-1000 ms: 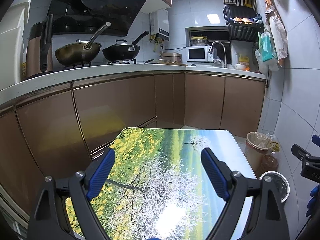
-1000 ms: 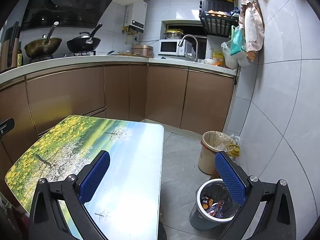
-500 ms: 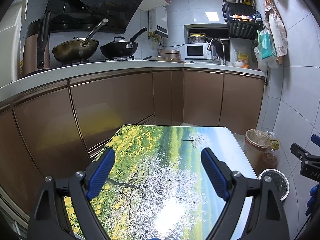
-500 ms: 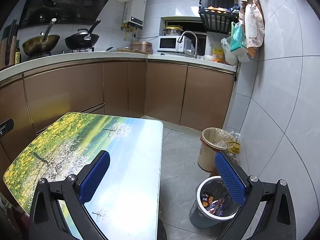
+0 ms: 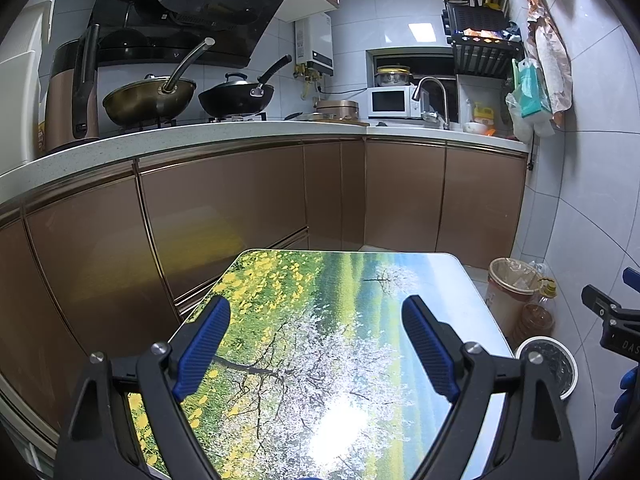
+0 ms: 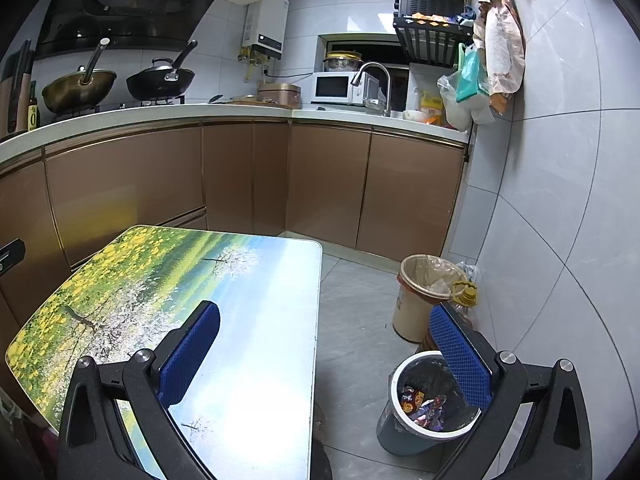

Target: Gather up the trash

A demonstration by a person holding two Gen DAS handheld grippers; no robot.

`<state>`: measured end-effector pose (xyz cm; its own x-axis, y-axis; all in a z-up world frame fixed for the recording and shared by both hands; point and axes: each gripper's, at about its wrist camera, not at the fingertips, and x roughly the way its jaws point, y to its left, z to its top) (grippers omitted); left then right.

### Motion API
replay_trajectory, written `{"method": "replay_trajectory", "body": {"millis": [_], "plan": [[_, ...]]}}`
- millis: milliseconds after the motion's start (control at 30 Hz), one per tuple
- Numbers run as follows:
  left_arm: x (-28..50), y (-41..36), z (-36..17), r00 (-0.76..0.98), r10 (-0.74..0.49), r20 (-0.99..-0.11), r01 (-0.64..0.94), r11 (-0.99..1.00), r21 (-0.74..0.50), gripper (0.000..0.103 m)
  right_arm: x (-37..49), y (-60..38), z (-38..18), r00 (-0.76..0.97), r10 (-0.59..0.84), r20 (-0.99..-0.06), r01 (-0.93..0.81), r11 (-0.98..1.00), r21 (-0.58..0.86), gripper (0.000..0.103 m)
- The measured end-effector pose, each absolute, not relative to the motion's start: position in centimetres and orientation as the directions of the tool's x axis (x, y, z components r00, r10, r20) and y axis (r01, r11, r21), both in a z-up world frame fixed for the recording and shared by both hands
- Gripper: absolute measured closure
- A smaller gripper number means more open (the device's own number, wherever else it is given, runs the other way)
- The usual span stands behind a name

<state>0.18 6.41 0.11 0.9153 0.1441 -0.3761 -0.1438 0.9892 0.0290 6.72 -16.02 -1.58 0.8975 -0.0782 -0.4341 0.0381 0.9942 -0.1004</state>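
A small grey bin with a white rim [image 6: 420, 428] stands on the floor right of the table; colourful wrappers [image 6: 422, 406] lie inside it. It also shows in the left wrist view [image 5: 554, 364]. My right gripper [image 6: 324, 340] is open and empty, above the table's right edge and the floor. My left gripper [image 5: 316, 332] is open and empty over the table with a landscape print [image 5: 320, 320]. No trash shows on the table top [image 6: 200, 300].
A beige bin with a liner [image 6: 424, 296] and an oil bottle [image 6: 464, 296] stand by the tiled wall. Brown cabinets [image 6: 320, 184] under a white counter run behind the table. Woks [image 5: 148, 96], a microwave [image 5: 394, 102] and a tap sit on the counter.
Both views have shifted slightly, as both grippers rose or tilted back a little. Both stay open and empty. Nothing on the table or in the bins moved.
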Motion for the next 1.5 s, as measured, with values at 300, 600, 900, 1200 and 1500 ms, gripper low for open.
{"method": "replay_trajectory", "body": {"millis": [300,600,900,1200,1500], "plan": [[0.08,6.22,0.12,0.915,0.145,-0.376,-0.145,0.989,0.028,0.016,6.44,-16.0,-1.58,0.898,-0.084,-0.432,0.045,0.994,-0.1,0.0],[0.05,6.08,0.09,0.917,0.141,-0.374,-0.14,0.99,0.028,0.016,6.26,-16.08,-1.53,0.898,-0.09,-0.43,0.054,0.994,-0.097,0.0],[0.03,6.07,0.15,0.918,0.135,-0.373,-0.135,0.99,0.027,0.016,6.22,-16.37,-1.48,0.898,-0.089,-0.43,0.053,0.994,-0.094,0.0],[-0.03,5.95,0.14,0.918,0.136,-0.373,-0.136,0.99,0.027,0.016,5.96,-16.42,-1.38,0.898,-0.098,-0.429,0.066,0.994,-0.089,0.0],[-0.27,5.65,0.48,0.922,0.127,-0.367,-0.126,0.992,0.026,0.016,5.88,-16.54,-1.3,0.898,-0.1,-0.429,0.068,0.994,-0.089,0.0]]}}
